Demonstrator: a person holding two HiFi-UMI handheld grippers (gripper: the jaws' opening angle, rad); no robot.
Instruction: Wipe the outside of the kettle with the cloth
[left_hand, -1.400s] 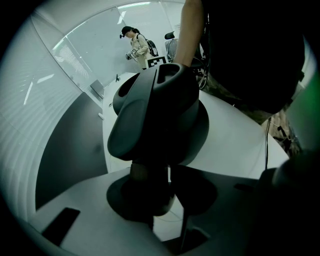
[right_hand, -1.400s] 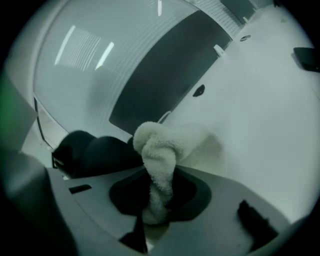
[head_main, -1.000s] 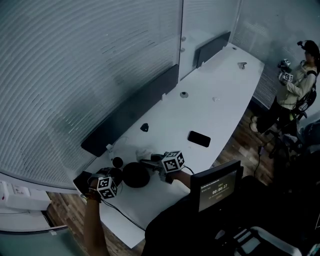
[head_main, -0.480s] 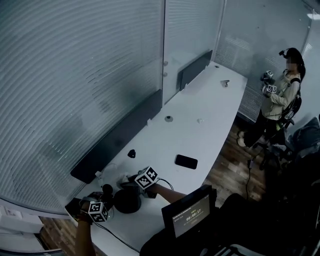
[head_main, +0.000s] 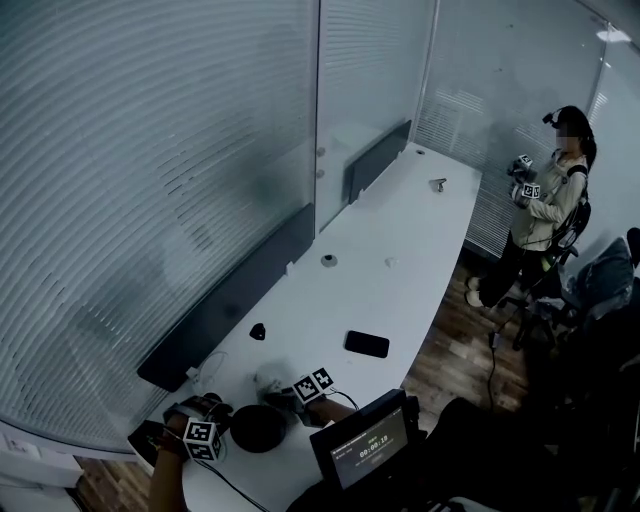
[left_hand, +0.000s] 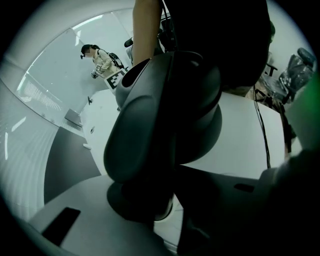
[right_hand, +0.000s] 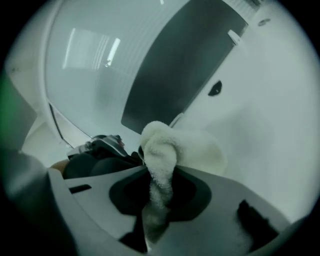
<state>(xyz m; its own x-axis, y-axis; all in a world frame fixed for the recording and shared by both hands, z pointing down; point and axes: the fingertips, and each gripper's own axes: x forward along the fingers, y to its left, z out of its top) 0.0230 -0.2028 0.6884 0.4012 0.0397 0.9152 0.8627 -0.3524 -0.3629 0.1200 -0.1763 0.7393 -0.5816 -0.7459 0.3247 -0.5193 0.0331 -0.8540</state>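
The left gripper squeezes the kettle so it cannot slide. The right gripper pinches the cloth tight, ready to rub the kettle's side.

Both grippers held low, close together, each engaged.
Left gripper clamps the kettle, forearm reaching up from below; right gripper pinches the cloth between closed jaws.
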